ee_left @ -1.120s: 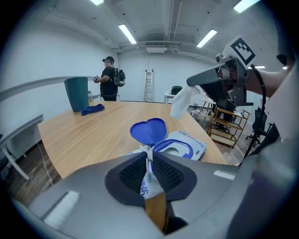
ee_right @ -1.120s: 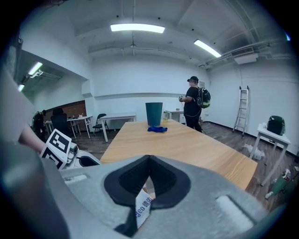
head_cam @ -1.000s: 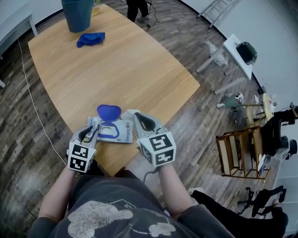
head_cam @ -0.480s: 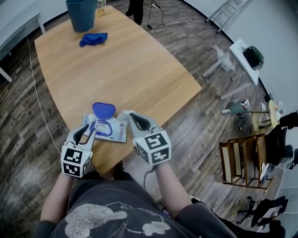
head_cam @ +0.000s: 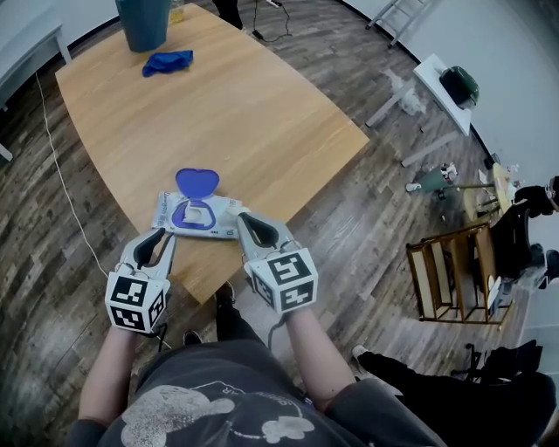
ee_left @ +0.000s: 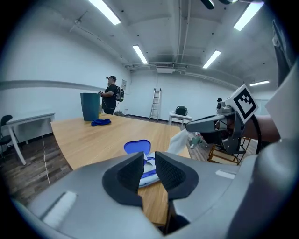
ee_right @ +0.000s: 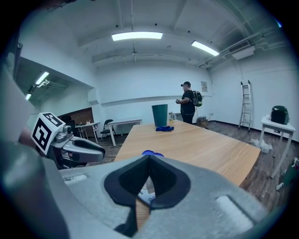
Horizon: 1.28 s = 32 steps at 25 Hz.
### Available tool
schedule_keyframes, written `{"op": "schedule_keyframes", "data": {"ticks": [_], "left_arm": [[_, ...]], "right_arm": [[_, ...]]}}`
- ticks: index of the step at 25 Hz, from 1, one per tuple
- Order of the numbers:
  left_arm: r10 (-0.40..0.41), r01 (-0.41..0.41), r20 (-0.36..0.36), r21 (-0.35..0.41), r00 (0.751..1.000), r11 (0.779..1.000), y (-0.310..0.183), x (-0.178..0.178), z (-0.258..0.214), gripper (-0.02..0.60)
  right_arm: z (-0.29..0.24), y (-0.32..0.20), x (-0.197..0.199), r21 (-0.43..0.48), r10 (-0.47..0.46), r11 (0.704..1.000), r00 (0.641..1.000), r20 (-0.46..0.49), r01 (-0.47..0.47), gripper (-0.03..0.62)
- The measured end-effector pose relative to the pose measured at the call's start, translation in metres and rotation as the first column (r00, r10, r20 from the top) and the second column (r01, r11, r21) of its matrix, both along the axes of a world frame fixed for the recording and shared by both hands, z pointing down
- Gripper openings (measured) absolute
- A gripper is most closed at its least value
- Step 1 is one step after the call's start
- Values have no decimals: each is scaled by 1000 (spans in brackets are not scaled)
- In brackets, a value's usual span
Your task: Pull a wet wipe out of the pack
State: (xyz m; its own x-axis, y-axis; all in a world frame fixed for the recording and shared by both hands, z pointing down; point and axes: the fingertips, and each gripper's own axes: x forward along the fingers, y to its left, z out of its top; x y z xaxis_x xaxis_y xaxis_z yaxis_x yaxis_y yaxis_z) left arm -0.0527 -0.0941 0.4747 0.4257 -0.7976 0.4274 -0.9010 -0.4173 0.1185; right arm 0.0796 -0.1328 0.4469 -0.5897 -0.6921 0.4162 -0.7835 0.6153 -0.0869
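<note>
The right gripper (head_cam: 243,218), pinched shut on a wet wipe (ee_left: 179,141) trailing from the open pack (head_cam: 196,212), sits nearest it, the pack lying crosswise near the worktop (head_cam: 236,113) edge, just ahead of the left gripper (head_cam: 157,237), its empty jaws narrow and closing.

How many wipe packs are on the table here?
1: the wipe pack lies at the table's near edge, lid open; another behind the bin could be hidden.
</note>
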Motion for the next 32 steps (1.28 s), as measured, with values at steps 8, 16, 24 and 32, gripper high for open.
{"op": "schedule_keyframes", "data": {"ticks": [8, 16, 24, 32], "left_arm": [[-9, 12, -50, 51, 999, 999, 48, -29, -22, 86], [90, -79, -109, 99, 990, 992, 99, -35, -40, 72], [129, -115, -130, 108, 983, 987, 126, -34, -41, 66], [47, -24, -156, 143, 987, 989, 129, -40, -56, 39]], "right_arm": [[-27, 64, -23, 96, 38, 995, 999, 12, -39, -8], [-41, 119, -26, 136, 105, 985, 994, 21, -107, -8], [-50, 157, -33, 170, 121, 978, 993, 6, -120, -8], [-58, 163, -21, 189, 179, 965, 983, 34, -182, -8]]}}
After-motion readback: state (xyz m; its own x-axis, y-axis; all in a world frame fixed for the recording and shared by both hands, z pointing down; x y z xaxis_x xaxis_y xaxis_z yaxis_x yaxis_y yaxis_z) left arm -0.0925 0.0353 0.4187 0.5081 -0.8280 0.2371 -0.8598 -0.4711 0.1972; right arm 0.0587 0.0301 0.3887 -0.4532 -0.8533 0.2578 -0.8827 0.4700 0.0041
